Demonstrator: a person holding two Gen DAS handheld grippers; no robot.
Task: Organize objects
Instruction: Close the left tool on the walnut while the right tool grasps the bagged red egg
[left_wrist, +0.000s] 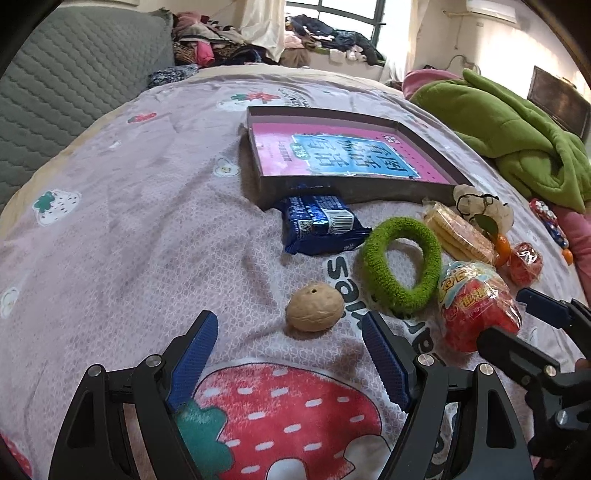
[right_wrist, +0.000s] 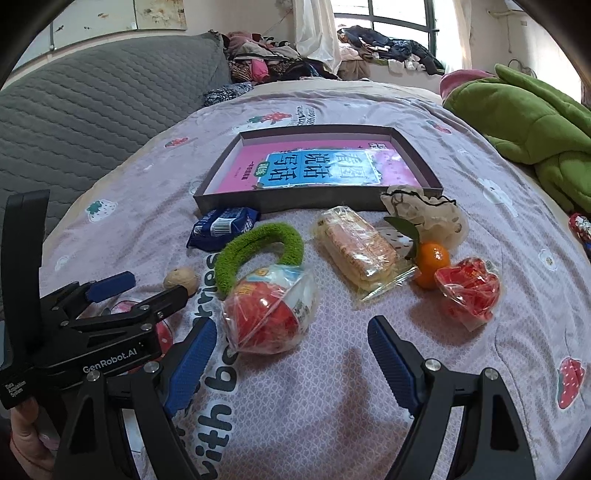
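A shallow dark box (left_wrist: 354, 192) (right_wrist: 229, 197) with a pink and blue book inside lies on the bed. In front of it lie a blue snack pack (left_wrist: 317, 221) (right_wrist: 221, 227), a green fuzzy ring (left_wrist: 402, 264) (right_wrist: 258, 243), a walnut (left_wrist: 314, 308) (right_wrist: 181, 278), a red wrapped snack (left_wrist: 476, 310) (right_wrist: 266, 314), a cracker pack (left_wrist: 458, 232) (right_wrist: 358, 251), a tangerine (right_wrist: 432, 264), a second red packet (right_wrist: 469, 291) (left_wrist: 524, 262) and a cream scrunchie (right_wrist: 424, 214) (left_wrist: 480, 208). My left gripper (left_wrist: 288, 339) is open, just short of the walnut. My right gripper (right_wrist: 291, 347) is open, just short of the red wrapped snack.
A grey quilted cushion (left_wrist: 66, 96) lies at the left. A green blanket (left_wrist: 517, 133) is piled at the right. Heaped clothes (right_wrist: 280, 59) lie beyond the bed's far end under the window. The bedsheet (right_wrist: 332, 406) has a strawberry print.
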